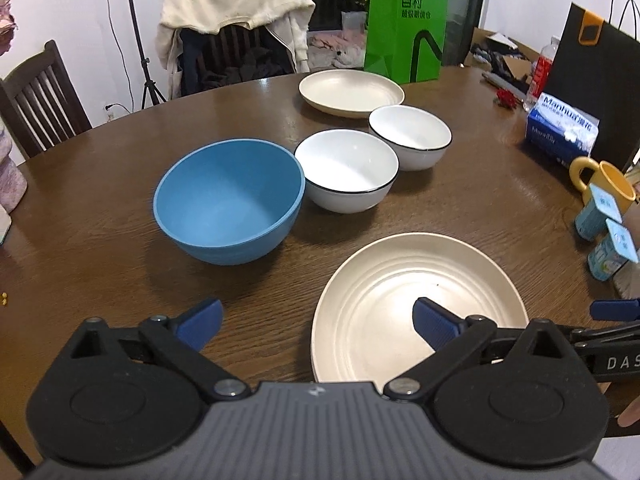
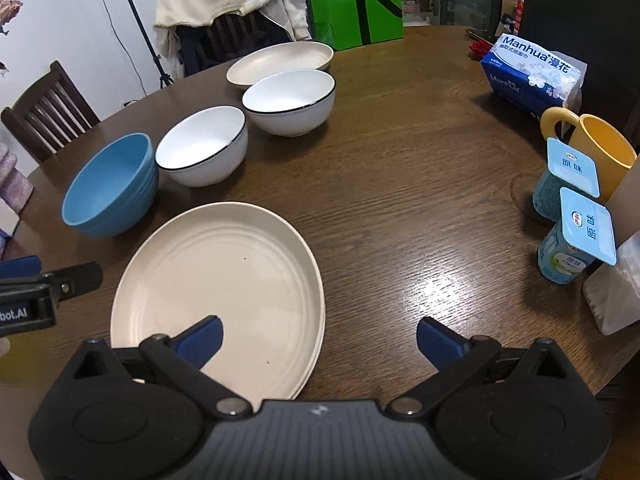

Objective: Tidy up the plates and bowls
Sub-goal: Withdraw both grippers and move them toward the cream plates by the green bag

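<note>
A cream plate (image 1: 400,300) (image 2: 224,280) lies near the table's front edge. A blue bowl (image 1: 228,200) (image 2: 110,188) stands behind it to the left. Two white bowls with dark rims (image 1: 347,170) (image 1: 410,136) follow in a row, also seen from the right wrist (image 2: 202,146) (image 2: 289,102). A second cream plate (image 1: 351,92) (image 2: 280,62) lies at the far end. My left gripper (image 1: 318,322) is open and empty, its right finger over the near plate. My right gripper (image 2: 319,340) is open and empty, straddling the near plate's right rim.
A green paper bag (image 1: 406,24) and a black bag (image 1: 596,68) stand at the back. A tissue pack (image 2: 534,74), a yellow mug (image 2: 600,148) and two yoghurt cups (image 2: 572,236) sit at the right. Chairs (image 1: 36,100) stand behind the round wooden table (image 2: 400,184).
</note>
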A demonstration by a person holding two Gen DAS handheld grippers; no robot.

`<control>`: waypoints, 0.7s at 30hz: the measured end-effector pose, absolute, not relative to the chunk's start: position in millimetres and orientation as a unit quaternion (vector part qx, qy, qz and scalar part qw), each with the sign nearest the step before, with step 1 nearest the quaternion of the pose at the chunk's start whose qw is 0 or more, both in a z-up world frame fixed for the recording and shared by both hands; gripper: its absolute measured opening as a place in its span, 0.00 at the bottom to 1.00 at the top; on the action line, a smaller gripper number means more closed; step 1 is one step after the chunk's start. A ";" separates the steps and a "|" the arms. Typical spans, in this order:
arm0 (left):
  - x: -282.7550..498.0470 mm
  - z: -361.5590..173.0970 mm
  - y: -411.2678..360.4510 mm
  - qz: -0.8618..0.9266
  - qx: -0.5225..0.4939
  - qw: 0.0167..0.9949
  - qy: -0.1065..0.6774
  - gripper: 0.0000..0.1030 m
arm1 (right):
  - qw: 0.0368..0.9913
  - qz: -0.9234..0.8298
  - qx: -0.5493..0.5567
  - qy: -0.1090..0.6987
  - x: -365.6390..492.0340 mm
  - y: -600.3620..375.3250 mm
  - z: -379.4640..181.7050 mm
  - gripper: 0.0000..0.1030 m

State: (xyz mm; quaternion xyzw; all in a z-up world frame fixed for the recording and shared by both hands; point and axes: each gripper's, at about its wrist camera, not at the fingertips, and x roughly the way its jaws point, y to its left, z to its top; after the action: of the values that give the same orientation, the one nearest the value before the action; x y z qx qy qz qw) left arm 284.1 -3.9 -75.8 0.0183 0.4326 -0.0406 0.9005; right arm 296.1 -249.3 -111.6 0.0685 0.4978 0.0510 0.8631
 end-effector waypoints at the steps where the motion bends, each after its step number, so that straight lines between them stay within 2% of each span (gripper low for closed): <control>1: 282.2 -74.2 -3.7 -0.039 0.016 0.901 0.432 1.00 | 0.864 0.053 0.070 0.497 295.2 -248.8 -110.2 1.00; 21: 247.4 -29.3 -9.8 -0.027 -0.020 0.919 0.392 1.00 | 0.884 0.066 0.062 0.459 276.2 -257.9 -66.6 1.00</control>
State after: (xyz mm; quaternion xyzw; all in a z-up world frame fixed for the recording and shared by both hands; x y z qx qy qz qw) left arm 247.4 -9.8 -29.3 -0.0203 0.3921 -0.0270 0.9193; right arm 276.2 -257.9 -66.6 0.0618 0.4592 0.0655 0.8838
